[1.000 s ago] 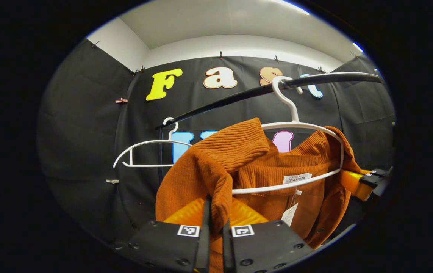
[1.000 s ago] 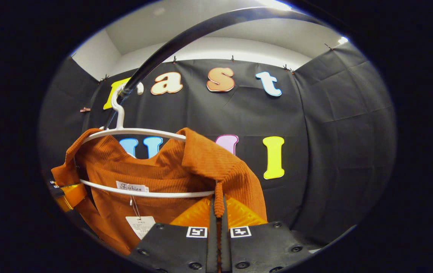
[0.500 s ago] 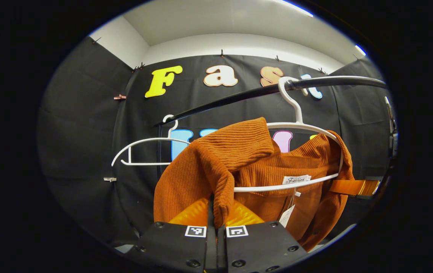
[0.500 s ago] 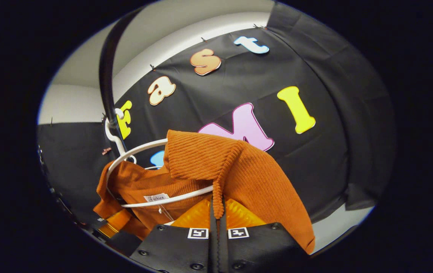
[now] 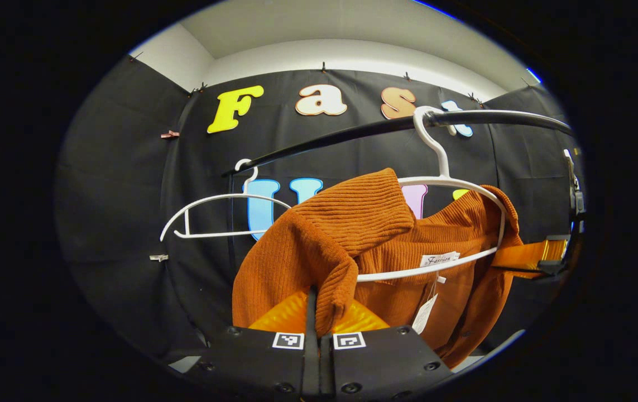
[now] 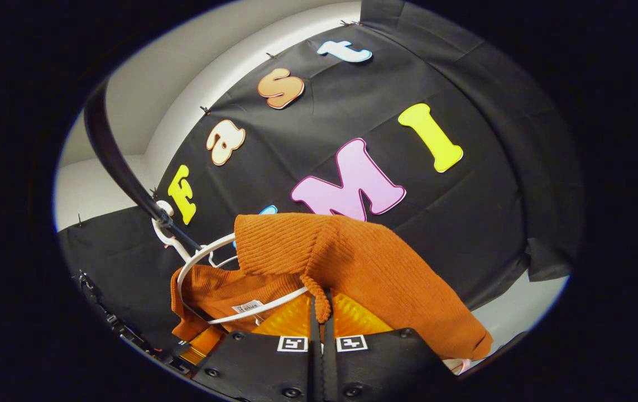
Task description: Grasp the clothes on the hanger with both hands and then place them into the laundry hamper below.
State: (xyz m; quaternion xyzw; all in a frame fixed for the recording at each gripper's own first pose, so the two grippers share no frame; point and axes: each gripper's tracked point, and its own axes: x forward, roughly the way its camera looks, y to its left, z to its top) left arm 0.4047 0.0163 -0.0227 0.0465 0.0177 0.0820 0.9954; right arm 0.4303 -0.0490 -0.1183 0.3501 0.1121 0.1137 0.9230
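An orange ribbed sweater (image 5: 352, 229) hangs on a white hanger (image 5: 452, 184) hooked over a black rail (image 5: 352, 137). My left gripper (image 5: 319, 312) is shut on the sweater's collar edge at its left shoulder. In the right gripper view the same sweater (image 6: 363, 262) drapes over the hanger (image 6: 196, 262), and my right gripper (image 6: 321, 315) is shut on the collar edge at the other shoulder. The right gripper (image 5: 542, 258) also appears at the far right of the left gripper view, and the left gripper (image 6: 196, 352) at the lower left of the right gripper view. A paper tag (image 5: 425, 312) dangles from the neck.
An empty white hanger (image 5: 212, 215) hangs farther along the rail to the left. The rail (image 6: 118, 162) arcs overhead in the right gripper view. White wall and a strip of pale floor (image 6: 519, 312) lie beyond the black cloth.
The right gripper has rolled and pulled its shoulder of the sweater outward off the hanger end, tilting its view. The left gripper has closed fully on the collar and dropped slightly.
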